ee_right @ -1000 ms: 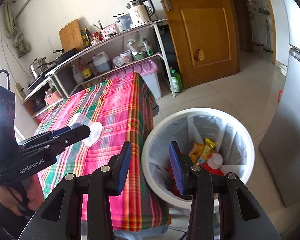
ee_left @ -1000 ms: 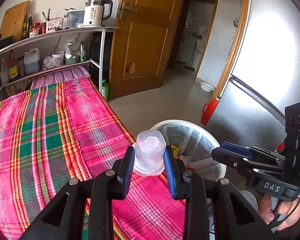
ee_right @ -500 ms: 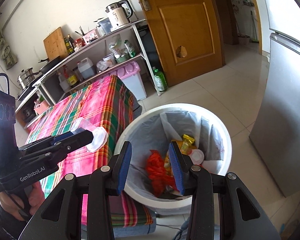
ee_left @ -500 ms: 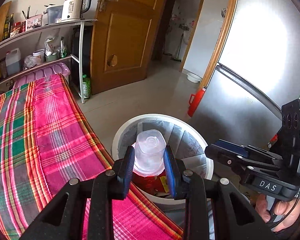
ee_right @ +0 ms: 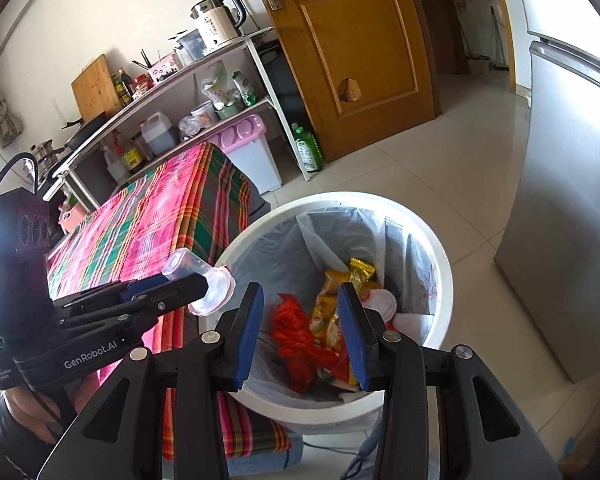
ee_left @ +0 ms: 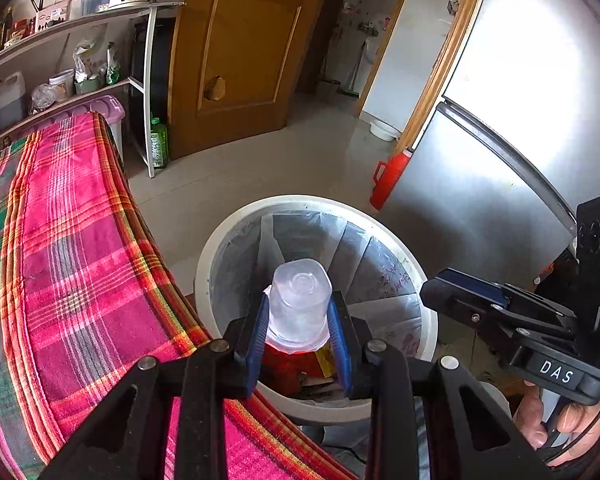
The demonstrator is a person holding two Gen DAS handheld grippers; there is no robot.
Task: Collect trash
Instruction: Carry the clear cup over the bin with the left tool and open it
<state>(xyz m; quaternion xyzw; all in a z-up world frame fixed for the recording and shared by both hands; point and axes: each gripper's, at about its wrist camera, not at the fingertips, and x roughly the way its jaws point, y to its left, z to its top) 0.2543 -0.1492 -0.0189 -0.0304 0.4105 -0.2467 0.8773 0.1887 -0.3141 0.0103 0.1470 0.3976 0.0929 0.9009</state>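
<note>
- Pads (ee_left: 336, 332) of left gripper (ee_left: 298, 334) clamped on clear plastic cup (ee_left: 300, 300), base pointing away from the fingers, mouth toward the palm.
- Cup was over the plaid tablecloth (ee_left: 60, 260) a sec ago; now it hangs over the white bin (ee_left: 220, 240), trash showing below the fingertips.
- Right gripper (ee_right: 300, 332): jaws apart, nothing btwn them, aimed into the bin (ee_right: 440, 256) at red bag (ee_right: 300, 336) and yellow wrappers (ee_right: 340, 292).
- Carry looks done; next is prob. release so the cup drops in.
</note>
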